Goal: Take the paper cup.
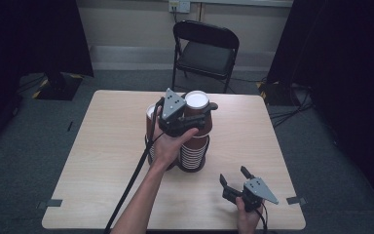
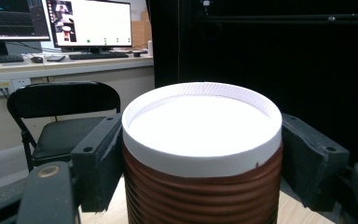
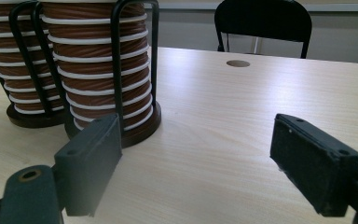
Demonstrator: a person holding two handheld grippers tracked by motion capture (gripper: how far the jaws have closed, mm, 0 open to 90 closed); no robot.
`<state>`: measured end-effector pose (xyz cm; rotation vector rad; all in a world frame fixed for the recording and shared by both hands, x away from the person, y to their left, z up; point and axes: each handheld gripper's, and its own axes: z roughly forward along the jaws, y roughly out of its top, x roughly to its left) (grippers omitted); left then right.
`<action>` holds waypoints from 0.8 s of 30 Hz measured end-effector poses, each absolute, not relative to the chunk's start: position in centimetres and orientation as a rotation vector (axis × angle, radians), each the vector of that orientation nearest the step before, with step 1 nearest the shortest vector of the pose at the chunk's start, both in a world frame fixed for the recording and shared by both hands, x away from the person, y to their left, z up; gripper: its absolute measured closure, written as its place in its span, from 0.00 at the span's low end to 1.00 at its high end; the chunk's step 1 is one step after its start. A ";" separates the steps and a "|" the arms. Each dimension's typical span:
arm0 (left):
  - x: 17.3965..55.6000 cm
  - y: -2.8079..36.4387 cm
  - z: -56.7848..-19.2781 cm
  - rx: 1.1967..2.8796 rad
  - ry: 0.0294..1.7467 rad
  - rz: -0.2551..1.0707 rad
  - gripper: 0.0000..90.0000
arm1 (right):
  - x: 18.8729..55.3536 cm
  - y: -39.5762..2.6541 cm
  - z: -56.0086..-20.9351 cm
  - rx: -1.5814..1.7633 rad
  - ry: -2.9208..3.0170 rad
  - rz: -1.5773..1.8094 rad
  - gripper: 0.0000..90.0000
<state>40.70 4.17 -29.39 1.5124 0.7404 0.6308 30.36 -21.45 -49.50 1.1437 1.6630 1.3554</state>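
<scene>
Nearest the person's edge, over at the right, the right gripper [image 1: 237, 176] is parked low over the table [image 1: 102, 161] with its jaws spread wide and nothing between them, so that one's just idling for now.

Further in, around the middle, two wire racks of stacked brown paper cups are seen side by side. The right cup stack [image 3: 103, 70] is where the work is: the top cup [image 2: 201, 154] is clamped by the left gripper [image 1: 191, 120], pads pressed on its ribbed sides just under the white rim. So the step in hand looks like peeling one cup off the stack. A straight upward pull is probably called for next, so the nested cups below aren't dragged along. The left cup stack [image 3: 16, 65] is left untouched.

Beyond the table, a black folding chair [image 1: 205, 48] is seen.
</scene>
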 end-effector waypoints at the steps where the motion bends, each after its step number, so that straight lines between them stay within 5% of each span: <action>1: 40.7 4.3 -29.3 1.503 0.751 0.618 0.25 | 30.4 -21.5 -49.5 1.145 1.662 1.355 0.17; 24: 39.9 5.3 -27.6 1.403 0.721 0.627 0.25 | 30.4 -21.5 -49.5 1.146 1.662 1.355 0.17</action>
